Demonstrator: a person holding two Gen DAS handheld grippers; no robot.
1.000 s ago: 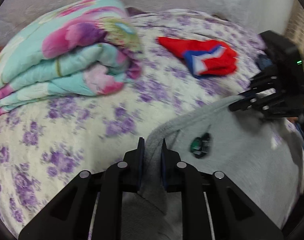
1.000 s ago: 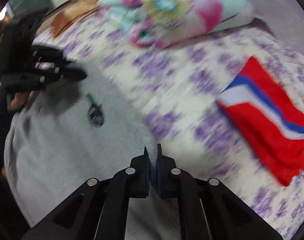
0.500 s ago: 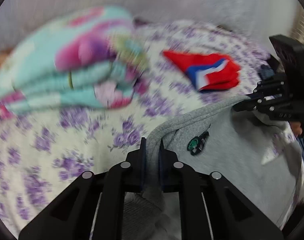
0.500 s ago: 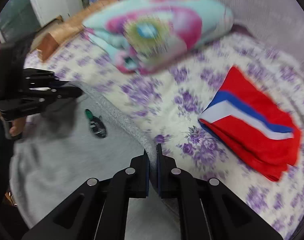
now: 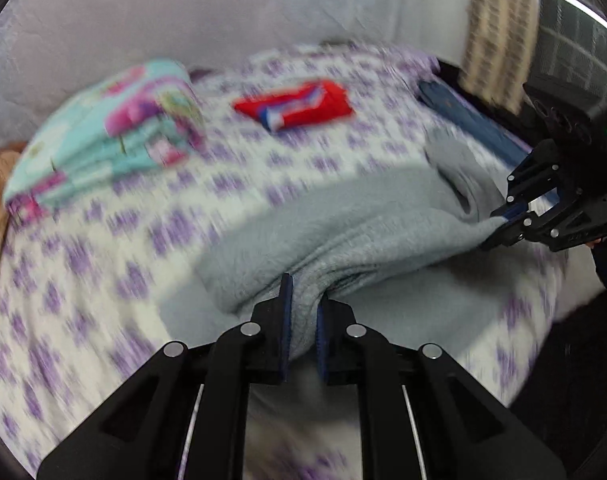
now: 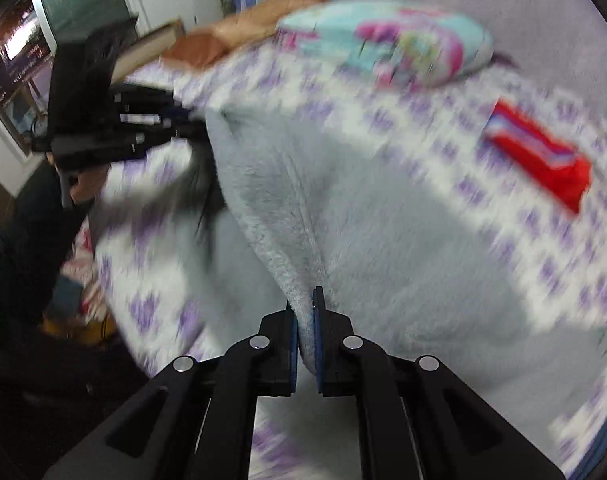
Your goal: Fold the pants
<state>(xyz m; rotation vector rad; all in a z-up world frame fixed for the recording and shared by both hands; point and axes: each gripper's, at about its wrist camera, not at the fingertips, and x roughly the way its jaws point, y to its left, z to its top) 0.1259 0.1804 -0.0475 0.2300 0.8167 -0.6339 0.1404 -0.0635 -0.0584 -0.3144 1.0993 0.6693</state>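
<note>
The grey pants (image 5: 355,236) lie on the bed (image 5: 103,264), on its flower-printed sheet, with one edge raised above the rest of the cloth. The left tongs (image 5: 301,312) are closed narrow on this raised edge, the thick fleece bunched between their blue pads, and the right tongs (image 6: 305,320) are pinched almost fully together on another part of the same edge. Each pair holds one end of the edge so that the cloth between them stays stretched, and a stretched edge probably can be carried over the lower layer without a wrinkle. The fleecy inner side faces up under the raised part, which suggests that a fold is being laid over. Both views are blurred, so the exact line of the fold cannot be told. Further up the bed, well apart from the pants, rest a folded red garment (image 5: 299,106) and a rolled floral quilt (image 5: 115,136); I judge they are kept there to leave room for the folding.
</note>
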